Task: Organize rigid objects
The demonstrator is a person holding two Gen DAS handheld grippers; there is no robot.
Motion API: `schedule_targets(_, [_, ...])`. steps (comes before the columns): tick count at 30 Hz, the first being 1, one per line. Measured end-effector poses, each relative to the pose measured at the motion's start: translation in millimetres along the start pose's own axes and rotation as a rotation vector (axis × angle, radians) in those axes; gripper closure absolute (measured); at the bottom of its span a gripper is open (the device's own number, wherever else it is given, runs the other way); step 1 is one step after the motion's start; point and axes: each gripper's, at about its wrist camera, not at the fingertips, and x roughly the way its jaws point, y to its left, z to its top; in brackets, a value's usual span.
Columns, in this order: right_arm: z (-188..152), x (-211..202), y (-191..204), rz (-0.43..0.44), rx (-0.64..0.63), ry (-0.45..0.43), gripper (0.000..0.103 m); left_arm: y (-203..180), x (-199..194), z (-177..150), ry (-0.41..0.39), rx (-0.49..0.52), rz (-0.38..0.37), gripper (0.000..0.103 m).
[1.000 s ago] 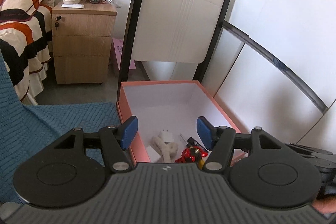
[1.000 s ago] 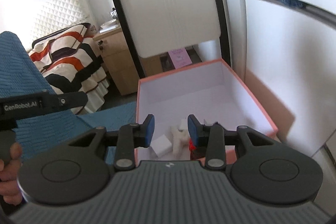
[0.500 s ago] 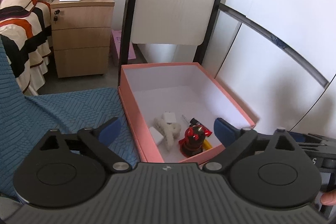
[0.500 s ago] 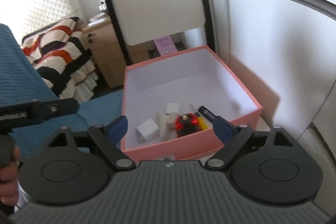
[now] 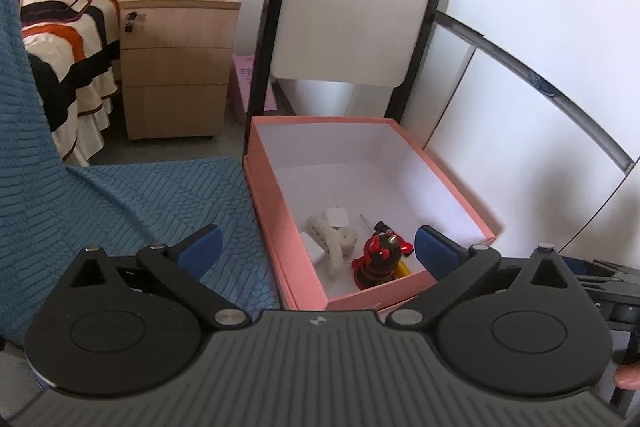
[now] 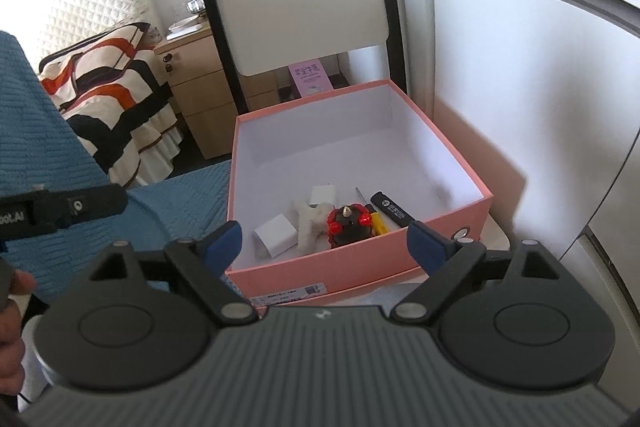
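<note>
Pink box (image 6: 360, 259) holds a red-and-black toy (image 6: 350, 225), white adapters at nine o'clock of it; left tool (image 5: 316, 251) opening, right tool (image 6: 324, 245) apart, both empty.

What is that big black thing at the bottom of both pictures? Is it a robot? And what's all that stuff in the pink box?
It isn't a robot. A person holds a grabbing tool in each hand, and each tool has a small camera looking forward along its two blue-tipped fingers. One picture comes from the left gripper, the other from the right gripper. That is why you see the same room twice, from slightly different spots.

Both tools have their fingers spread wide and hold nothing.

In front of them sits an open pink box beside a blue blanket. Inside it, near the front, lie a red and black toy, a fluffy white cord, two white charger blocks, and a black and yellow screwdriver. Behind the box stands a white chair.
</note>
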Motion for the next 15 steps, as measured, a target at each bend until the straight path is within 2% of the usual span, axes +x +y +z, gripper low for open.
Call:
schedule_targets(8, [-0.4,0.0,3.1,-0.008,-0.012,0.000,0.012,7.3,-1.5,-3.6,0.003,-0.036,0.020,0.000])
schedule_targets(11, [-0.6,0.7,4.6,-0.006,-0.027,0.004,0.012,7.1,-1.3,-2.9,0.000,-0.034,0.052,0.000])
schedule_targets(15, [0.2,2.0,5.0,-0.004,-0.017,0.006,0.012,8.1,-1.3,-2.3,0.008,-0.041,0.041,0.000])
